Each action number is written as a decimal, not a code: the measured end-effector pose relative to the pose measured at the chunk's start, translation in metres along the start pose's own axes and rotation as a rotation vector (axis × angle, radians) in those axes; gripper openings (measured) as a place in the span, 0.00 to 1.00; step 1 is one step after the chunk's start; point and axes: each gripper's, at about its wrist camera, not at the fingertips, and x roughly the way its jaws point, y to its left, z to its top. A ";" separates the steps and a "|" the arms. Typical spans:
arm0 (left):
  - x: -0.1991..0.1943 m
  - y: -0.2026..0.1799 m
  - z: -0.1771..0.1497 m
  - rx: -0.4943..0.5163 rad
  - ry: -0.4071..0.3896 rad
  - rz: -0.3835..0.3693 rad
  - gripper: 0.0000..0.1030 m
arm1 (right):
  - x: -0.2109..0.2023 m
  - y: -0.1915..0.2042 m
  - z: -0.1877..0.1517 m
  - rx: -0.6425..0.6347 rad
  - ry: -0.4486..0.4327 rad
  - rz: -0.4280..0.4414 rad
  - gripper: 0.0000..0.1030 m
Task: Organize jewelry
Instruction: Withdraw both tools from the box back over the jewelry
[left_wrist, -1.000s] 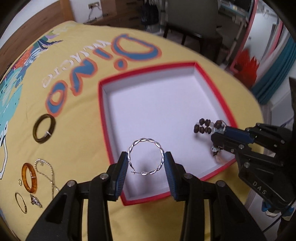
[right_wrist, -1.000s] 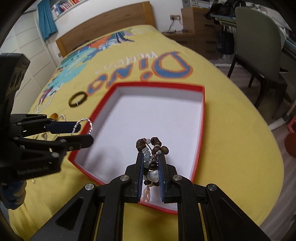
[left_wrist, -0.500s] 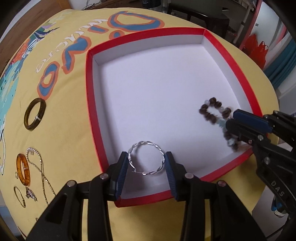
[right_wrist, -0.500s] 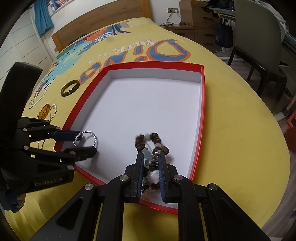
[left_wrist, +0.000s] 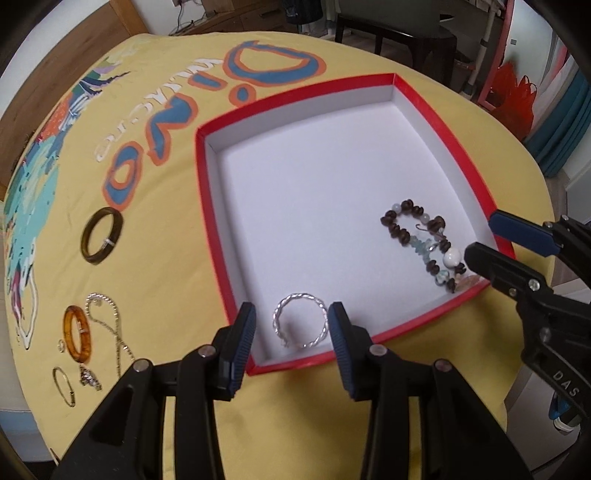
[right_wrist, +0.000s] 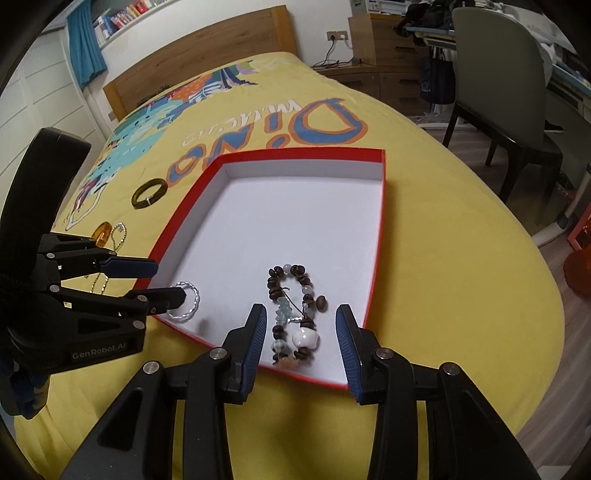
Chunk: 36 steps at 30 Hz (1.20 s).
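Observation:
A red-rimmed white box (left_wrist: 207, 192) (right_wrist: 376, 236) lies on the yellow bedspread. A twisted silver bangle (left_wrist: 300, 325) (right_wrist: 184, 301) lies in its near left corner, between the spread fingers of my open left gripper (left_wrist: 291, 326) (right_wrist: 166, 282). A brown beaded bracelet (left_wrist: 424, 243) (right_wrist: 295, 314) lies in the near right corner, in front of my open right gripper (right_wrist: 300, 332) (left_wrist: 484, 236). Both grippers are empty.
Left of the box on the bedspread lie a dark green bangle (left_wrist: 101, 240) (right_wrist: 148, 193), an amber bangle (left_wrist: 77, 333) (right_wrist: 101, 232), a silver chain (left_wrist: 110, 325), a thin gold hoop (left_wrist: 63, 386) and a small ring. A chair (right_wrist: 498, 92) stands beyond the bed.
Both grippers have opened. The silver bangle and the beaded bracelet have dropped from the fingers onto the box floor, and both grippers have drawn back a little.

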 end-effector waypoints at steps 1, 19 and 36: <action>-0.002 0.002 0.002 0.002 -0.004 0.007 0.38 | -0.002 0.000 -0.001 0.003 -0.003 0.001 0.38; -0.060 0.011 -0.055 -0.057 -0.059 0.119 0.39 | -0.046 0.022 -0.018 0.025 -0.077 0.067 0.42; -0.061 0.139 -0.213 -0.352 0.048 0.173 0.42 | -0.050 0.086 -0.052 -0.021 -0.046 0.226 0.43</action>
